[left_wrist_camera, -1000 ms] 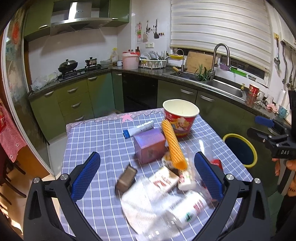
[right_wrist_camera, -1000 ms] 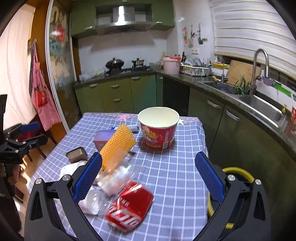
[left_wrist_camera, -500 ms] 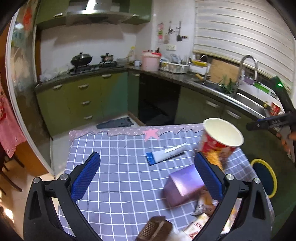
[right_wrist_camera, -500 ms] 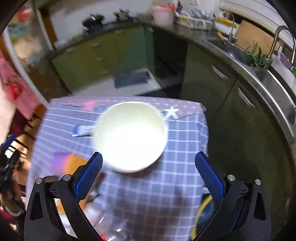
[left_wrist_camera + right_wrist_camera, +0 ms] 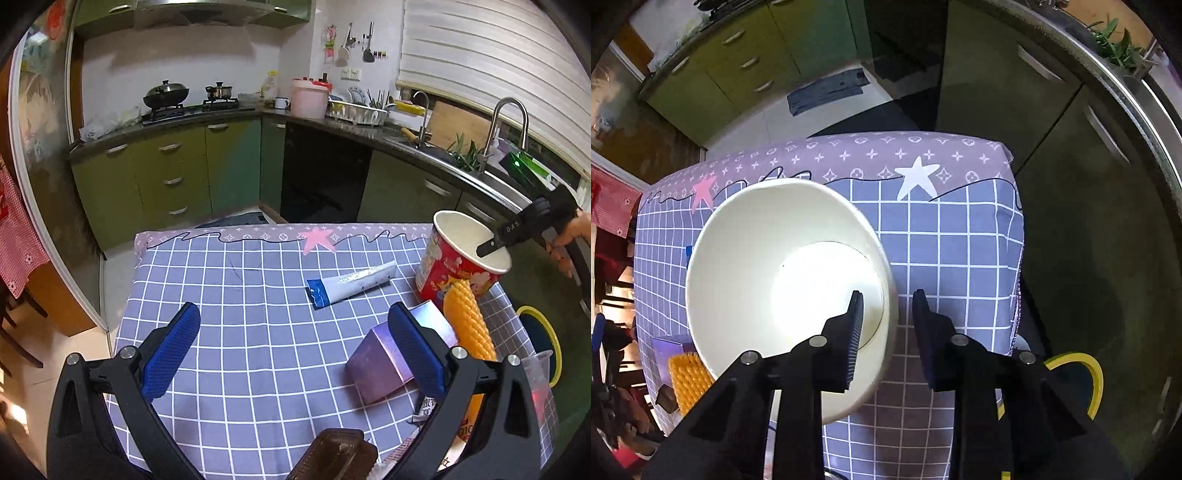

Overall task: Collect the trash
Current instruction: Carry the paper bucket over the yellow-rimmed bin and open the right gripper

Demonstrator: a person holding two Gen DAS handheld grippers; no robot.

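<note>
A red paper cup (image 5: 458, 266) with a white inside (image 5: 783, 277) stands upright at the table's far right corner. My right gripper (image 5: 888, 310) points down over its rim, one finger inside the cup and one outside. The jaws are closing, and a thin gap still shows on each side of the wall. In the left wrist view the right gripper (image 5: 491, 245) dips into the cup, held by a hand. My left gripper (image 5: 293, 314) stands open above the cloth with nothing between its fingers. A blue-and-white tube (image 5: 351, 284) lies just beyond it.
A purple box (image 5: 388, 354), an orange ribbed packet (image 5: 467, 325), a brown object (image 5: 336, 458) and wrappers crowd the near right of the checked tablecloth (image 5: 229, 332). A yellow-rimmed bin (image 5: 1082, 373) stands on the floor by the table's right side. Kitchen cabinets lie beyond.
My right gripper swung down over the cup and its jaws narrowed from wide open to straddle the rim. The left gripper shifted toward the table's far side, so the trash pile slid to the lower right.
</note>
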